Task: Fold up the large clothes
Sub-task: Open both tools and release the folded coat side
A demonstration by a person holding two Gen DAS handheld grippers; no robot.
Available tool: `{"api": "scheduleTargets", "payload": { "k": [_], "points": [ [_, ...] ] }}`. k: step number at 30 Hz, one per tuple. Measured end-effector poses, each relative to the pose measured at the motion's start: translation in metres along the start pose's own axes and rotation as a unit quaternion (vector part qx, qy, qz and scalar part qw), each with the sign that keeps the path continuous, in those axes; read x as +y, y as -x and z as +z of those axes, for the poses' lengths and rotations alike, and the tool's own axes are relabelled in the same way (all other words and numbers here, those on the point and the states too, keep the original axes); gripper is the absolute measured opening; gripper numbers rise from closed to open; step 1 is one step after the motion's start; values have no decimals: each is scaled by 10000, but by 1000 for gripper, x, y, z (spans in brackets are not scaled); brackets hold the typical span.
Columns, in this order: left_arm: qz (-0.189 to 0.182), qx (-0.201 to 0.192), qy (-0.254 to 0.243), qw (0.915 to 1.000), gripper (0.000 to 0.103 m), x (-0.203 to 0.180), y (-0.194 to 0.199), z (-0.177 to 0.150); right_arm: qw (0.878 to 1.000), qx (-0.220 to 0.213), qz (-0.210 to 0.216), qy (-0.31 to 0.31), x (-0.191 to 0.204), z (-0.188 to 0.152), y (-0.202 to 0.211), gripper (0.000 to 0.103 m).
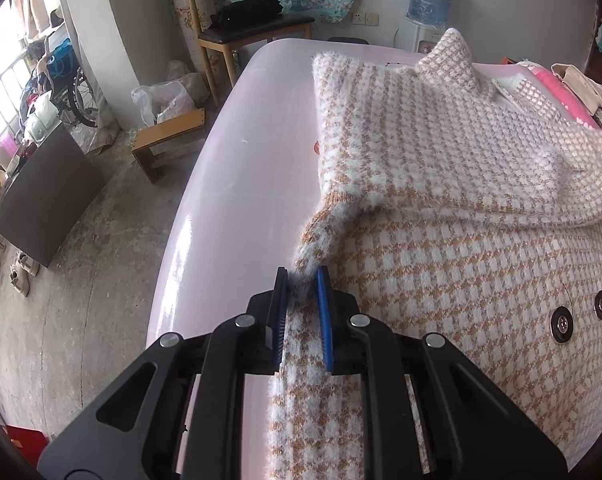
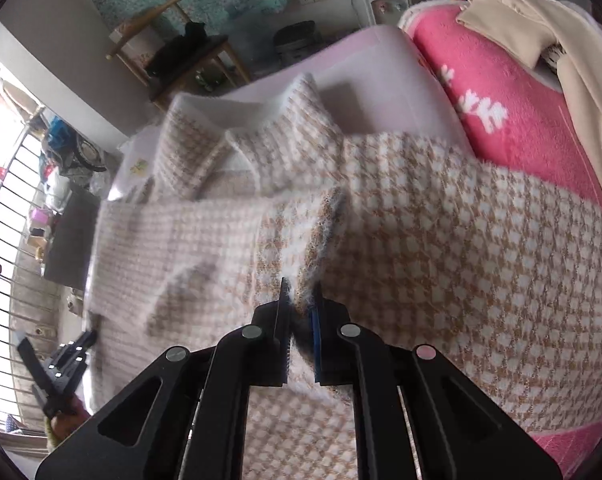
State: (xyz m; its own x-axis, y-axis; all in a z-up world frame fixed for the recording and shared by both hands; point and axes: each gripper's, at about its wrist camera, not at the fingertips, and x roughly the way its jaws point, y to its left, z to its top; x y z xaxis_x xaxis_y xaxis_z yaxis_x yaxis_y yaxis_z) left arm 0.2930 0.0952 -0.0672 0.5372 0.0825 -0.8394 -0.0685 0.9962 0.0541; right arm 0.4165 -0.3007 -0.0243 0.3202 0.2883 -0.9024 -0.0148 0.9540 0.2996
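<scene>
Fuzzy tan-and-white houndstooth knit coat [image 1: 461,208] lies on the glossy pale pink table [image 1: 237,168]; left gripper [image 1: 303,280] and right gripper [image 2: 301,292] each pinch an edge (thin bites), so uneven pulling could slip the fabric free.

Pink table [image 1: 237,168] w/ checked coat [image 1: 461,240], pink blanket [image 2: 513,120].

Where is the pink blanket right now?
In the right wrist view, the pink blanket lies at the upper right on the table, alongside the houndstooth knit coat, with a beige garment draped over its far end.
</scene>
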Motion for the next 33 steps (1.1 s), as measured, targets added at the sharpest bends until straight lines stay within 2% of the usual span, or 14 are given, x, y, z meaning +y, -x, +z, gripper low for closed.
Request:
{"api": "scheduleTargets", "payload": {
  "k": [3,5,8,10,12,13,15,17,20,23,25,28,31,33],
  "points": [
    [-122,41,-46,9999,15,5,6,1,9991,43,-387,188,-6,-5,-18,18],
    [-280,-48,31,9996,15,13,21,2,9977,-188,-556,338,-3,-4,-8,20],
    [-384,-314,25,9988,17,24,48,8,9898,-674,-1106,588,5,-3,19,24],
    [-488,-477,58,9977,24,26,62,18,9883,-905,-957,770,15,-2,31,25],
    [-622,-606,73,9962,25,22,67,30,9895,-882,-550,1006,30,-6,27,26],
    [-661,-624,62,9958,27,18,67,37,9888,-826,-457,1158,38,-8,21,31],
    [-778,-669,45,9947,27,6,60,50,9875,-621,-345,1405,50,-15,-2,37],
    [-940,-616,84,9936,27,-6,47,61,9867,-293,-599,1486,49,-21,-32,37],
    [-972,-525,-11,9939,30,-23,30,76,9888,-300,-568,1350,43,-23,-36,37],
    [-1065,-565,-182,9925,46,-37,17,94,9904,-499,-485,1193,43,-23,-16,42],
    [-1144,-517,-207,9919,55,-45,1,107,9899,-634,-321,1229,43,-23,-9,50],
    [-976,-331,-288,9943,62,-53,-34,127,9879,-558,-556,1339,43,-21,-24,52],
    [-337,108,2,9994,63,-46,-80,139,9888,-551,-511,1289,34,-23,-37,53],
    [-456,83,272,9986,67,-37,-85,140,9900,-533,-523,1200,34,-24,-31,53]
  ]
}}
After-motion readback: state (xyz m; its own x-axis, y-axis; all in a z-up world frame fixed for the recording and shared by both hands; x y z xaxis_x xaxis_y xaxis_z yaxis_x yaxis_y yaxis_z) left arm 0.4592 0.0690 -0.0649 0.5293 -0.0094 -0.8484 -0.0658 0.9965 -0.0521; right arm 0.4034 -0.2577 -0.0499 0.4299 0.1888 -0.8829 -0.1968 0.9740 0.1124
